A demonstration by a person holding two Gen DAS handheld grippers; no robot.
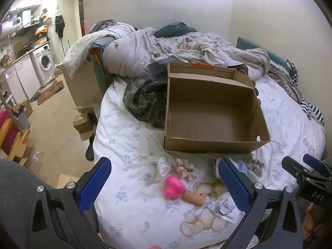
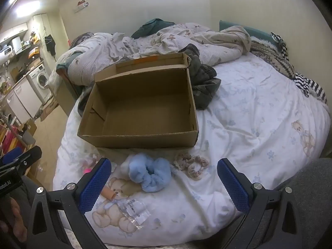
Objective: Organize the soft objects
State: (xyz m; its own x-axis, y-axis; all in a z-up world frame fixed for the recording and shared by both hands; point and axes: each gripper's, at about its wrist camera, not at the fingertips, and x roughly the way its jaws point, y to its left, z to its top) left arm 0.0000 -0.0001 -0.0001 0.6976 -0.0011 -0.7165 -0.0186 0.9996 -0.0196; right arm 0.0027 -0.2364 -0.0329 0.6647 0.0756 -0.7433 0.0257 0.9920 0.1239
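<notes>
A: Nearest the cameras, how did the two tools stand?

B: The left gripper [image 1: 164, 183] and the right gripper [image 2: 161, 183] both had their blue fingers spread wide with nothing between them, poised above the bedsheet [image 2: 249, 108].

A: And the soft objects?

B: All lay loose on the sheet in front of the box. The pink toy [image 1: 173, 187] lay between the left fingers; a clear plastic wrapper [image 2: 132, 211] lay just beside it. Slightly farther, the blue scrunchie [image 2: 149, 174] lay between the right fingers, with a beige scrunchie [image 2: 192, 164] just beside it and another pale scrunchie [image 1: 186, 169] near the toy.

A: What could have gone wrong?

B: Judged from the crowding, a closing jaw could have pinched the sheet or the wrapper together with a scrunchie. The soft fabric could also have slipped out of a shallow grip.

A: The container?

B: Beyond them, the cardboard box [image 2: 137, 139] sat open and empty, its lid flap upright. Rumpled bedding [image 2: 166, 39] lay behind.
</notes>
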